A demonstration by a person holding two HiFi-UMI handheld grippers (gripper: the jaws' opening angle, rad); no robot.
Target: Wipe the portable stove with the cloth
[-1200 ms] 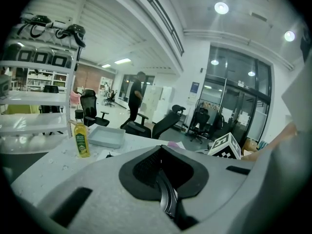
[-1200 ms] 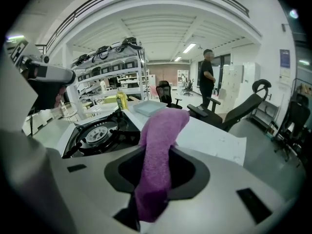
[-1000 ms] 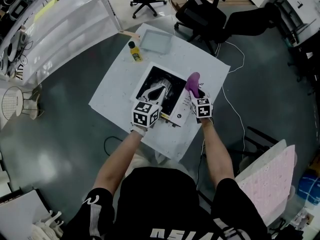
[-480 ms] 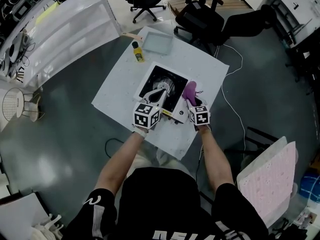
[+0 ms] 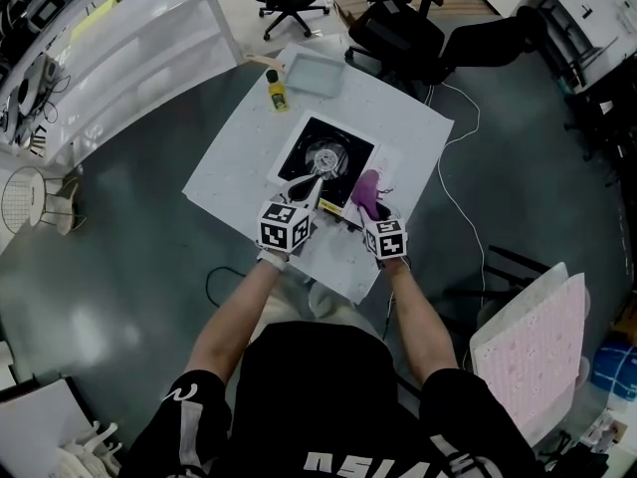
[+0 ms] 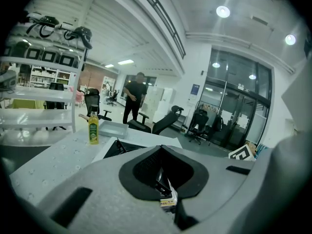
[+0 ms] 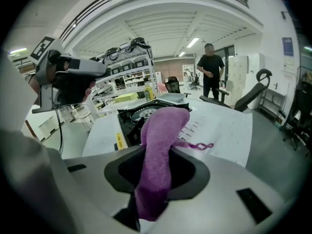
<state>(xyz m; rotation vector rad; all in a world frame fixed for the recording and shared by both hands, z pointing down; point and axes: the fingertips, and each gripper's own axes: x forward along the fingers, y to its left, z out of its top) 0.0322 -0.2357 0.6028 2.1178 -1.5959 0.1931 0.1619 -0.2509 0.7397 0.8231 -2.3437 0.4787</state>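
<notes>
The portable stove (image 5: 326,159), black-topped with a white body, lies on a white table (image 5: 239,157). A purple cloth (image 5: 366,195) hangs out of my right gripper (image 5: 372,207), which is shut on it at the stove's near right corner. In the right gripper view the cloth (image 7: 158,145) fills the notch between the jaws of the right gripper (image 7: 158,152), with the stove (image 7: 134,116) just beyond. My left gripper (image 5: 311,187) points at the stove's near edge with its tips together and nothing in them. In the left gripper view the left gripper (image 6: 163,152) hides most of the stove (image 6: 119,147).
A yellow bottle (image 5: 275,94) and a shallow grey tray (image 5: 315,74) stand at the table's far corner. A printed sheet (image 7: 204,123) lies right of the stove. Office chairs (image 5: 398,28) and a standing person (image 7: 210,72) are beyond the table. A cable (image 5: 458,197) runs along the floor.
Both grippers have drawn back toward me. The cloth went from beside the stove's right side to its near right corner. The left gripper's tips left the burner for the near edge.
</notes>
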